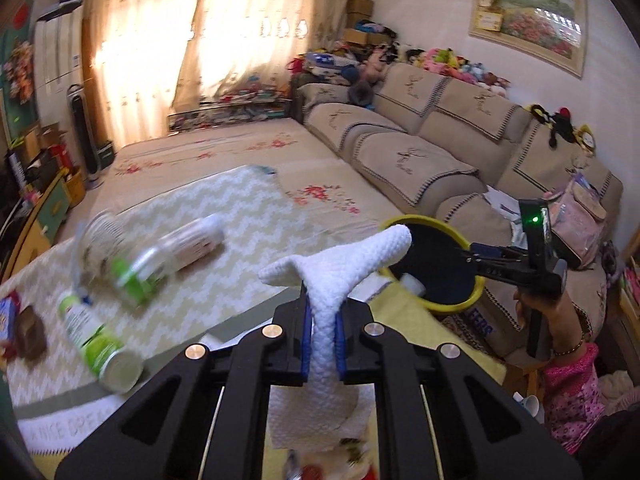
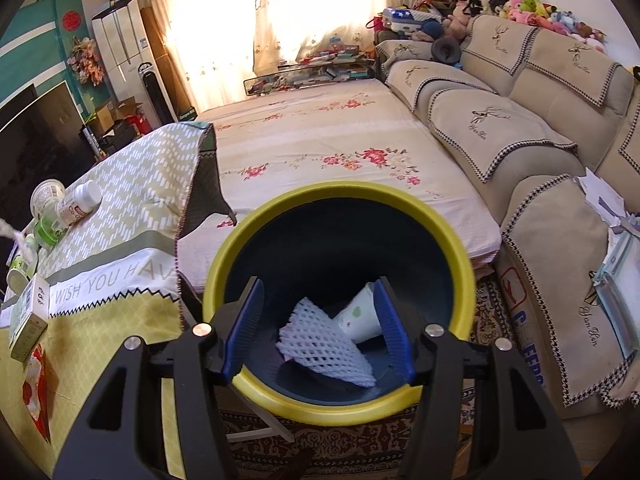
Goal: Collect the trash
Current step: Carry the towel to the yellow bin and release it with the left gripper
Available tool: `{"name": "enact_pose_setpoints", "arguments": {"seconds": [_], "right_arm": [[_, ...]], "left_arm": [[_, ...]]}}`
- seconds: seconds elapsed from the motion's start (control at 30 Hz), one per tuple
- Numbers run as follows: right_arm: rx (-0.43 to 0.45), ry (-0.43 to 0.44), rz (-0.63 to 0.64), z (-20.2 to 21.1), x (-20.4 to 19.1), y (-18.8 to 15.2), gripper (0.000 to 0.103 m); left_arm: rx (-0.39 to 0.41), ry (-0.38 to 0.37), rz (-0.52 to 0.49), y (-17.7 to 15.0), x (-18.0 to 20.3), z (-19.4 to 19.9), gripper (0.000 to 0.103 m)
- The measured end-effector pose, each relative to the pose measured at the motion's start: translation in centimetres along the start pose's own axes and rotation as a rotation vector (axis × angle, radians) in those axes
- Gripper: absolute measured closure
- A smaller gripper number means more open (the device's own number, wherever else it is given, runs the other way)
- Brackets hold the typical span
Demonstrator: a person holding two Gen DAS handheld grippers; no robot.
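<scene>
Beige sofa [image 1: 440, 136] runs along your right wall, with a bed [image 2: 320, 136] in a flowered sheet beside it; nearer you stands the desk [image 1: 192, 280] under a pale green zigzag cloth; just off its edge, between desk and sofa, sits the trash bin [image 2: 340, 404], dark inside with a yellow rim, tilted so its mouth faces your right wrist camera.

Your right tongs [image 2: 318, 328] hang in front of the bin's mouth with the blue pads standing apart and nothing between them; in the left wrist view your right hand [image 1: 548, 312] holds them out over the rim. Inside the bin lie a white foam net [image 2: 324, 344] and a paper cup [image 2: 358, 314] on its side, touching each other.

Your left tongs [image 1: 322, 324] are clamped on a white textured paper towel [image 1: 332, 280]; the sheet is pinched at its middle, its upper end fans out above the pads and the rest hangs below, lifted clear of the desk and short of the bin.

On the desk, well apart from the bin, lie several bottles on their sides: a white bottle [image 1: 196, 240], a clear one with a green label [image 1: 136, 272] touching it, and a green-labelled bottle [image 1: 96, 340] nearer you; a small box [image 2: 26, 320] rests at the desk's near left edge, with a brown wrapper [image 1: 30, 336] beside it.
</scene>
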State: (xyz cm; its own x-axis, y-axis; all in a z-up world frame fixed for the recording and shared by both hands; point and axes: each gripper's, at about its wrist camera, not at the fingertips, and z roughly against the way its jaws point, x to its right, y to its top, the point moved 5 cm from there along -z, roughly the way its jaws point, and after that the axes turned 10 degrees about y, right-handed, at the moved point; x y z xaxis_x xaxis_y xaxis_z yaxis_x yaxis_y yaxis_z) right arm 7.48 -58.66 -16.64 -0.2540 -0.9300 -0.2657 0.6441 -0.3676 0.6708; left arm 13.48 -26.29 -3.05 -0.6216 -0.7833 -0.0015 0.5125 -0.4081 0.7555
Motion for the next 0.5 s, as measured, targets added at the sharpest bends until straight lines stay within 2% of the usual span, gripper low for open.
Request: {"name": "enact_pose_setpoints", "arguments": {"seconds": [0.23, 0.33, 0.5], "right_arm": [[0.021, -0.032, -0.037, 1.4, 3.1, -0.5, 0.048], [0.029, -0.048, -0.061, 2.0, 4.6, -0.9, 0.048], [0.041, -0.061, -0.092, 3.1, 6.7, -1.6, 0.048]], "left_arm": [[-0.026, -0.126, -0.089, 3.9, 7.7, -4.3, 0.093], [-0.041, -0.15, -0.144, 5.2, 11.5, -6.7, 0.093], [-0.082, -0.2, -0.18, 6.5, 16.6, -11.2, 0.093]]}}
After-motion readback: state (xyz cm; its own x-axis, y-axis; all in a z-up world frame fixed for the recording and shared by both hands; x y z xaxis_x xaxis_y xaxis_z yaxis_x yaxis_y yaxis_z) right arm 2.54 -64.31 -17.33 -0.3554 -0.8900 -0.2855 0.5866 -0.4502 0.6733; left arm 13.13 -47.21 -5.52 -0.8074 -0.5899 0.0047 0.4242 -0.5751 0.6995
